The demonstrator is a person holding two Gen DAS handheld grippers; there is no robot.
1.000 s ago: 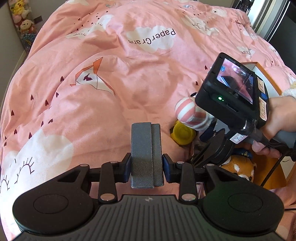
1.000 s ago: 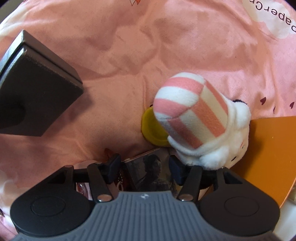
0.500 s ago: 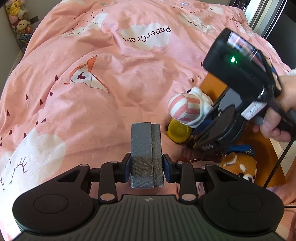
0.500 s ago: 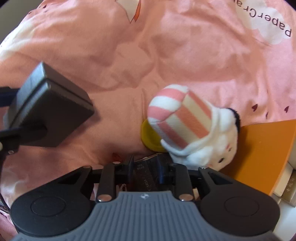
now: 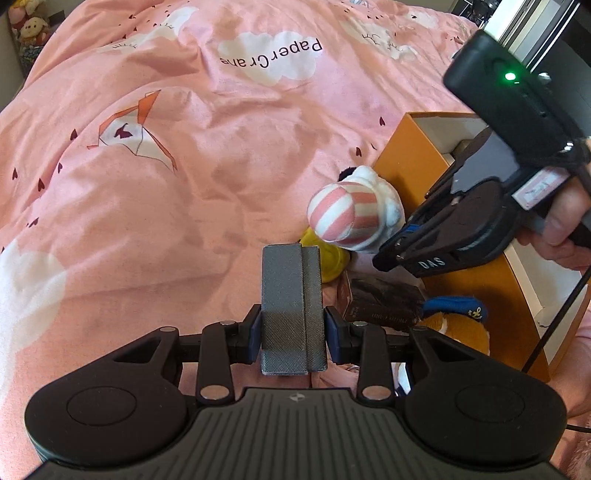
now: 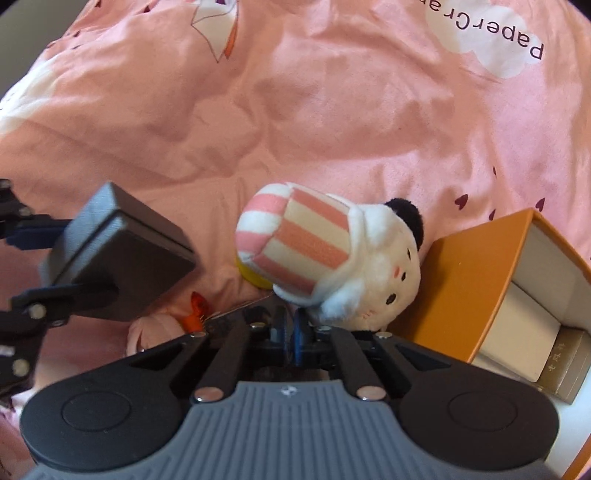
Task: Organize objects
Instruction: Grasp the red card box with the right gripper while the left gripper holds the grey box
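A white plush with a pink-striped hat (image 5: 354,218) (image 6: 332,258) lies on the pink duvet against an orange box (image 5: 417,173) (image 6: 476,273). A yellow disc (image 5: 330,260) (image 6: 251,277) lies under it. A dark card packet (image 5: 384,302) lies in front of the box, beside a brown plush with a blue cap (image 5: 458,321). My left gripper (image 5: 293,266) is shut and empty, left of the plush. My right gripper (image 5: 384,258) (image 6: 290,325) hangs just above the packet with its jaws closed; it seems to hold nothing.
The orange box is open, with white and gold inner boxes (image 6: 532,332). A small orange charm (image 6: 195,314) lies by the packet's edge. Plush toys (image 5: 26,22) sit on a shelf at far left. The pink duvet (image 5: 184,166) stretches away to the left.
My right gripper has closed its jaws and lifted up and back from the card packet, which stays on the duvet. The left gripper has barely moved.
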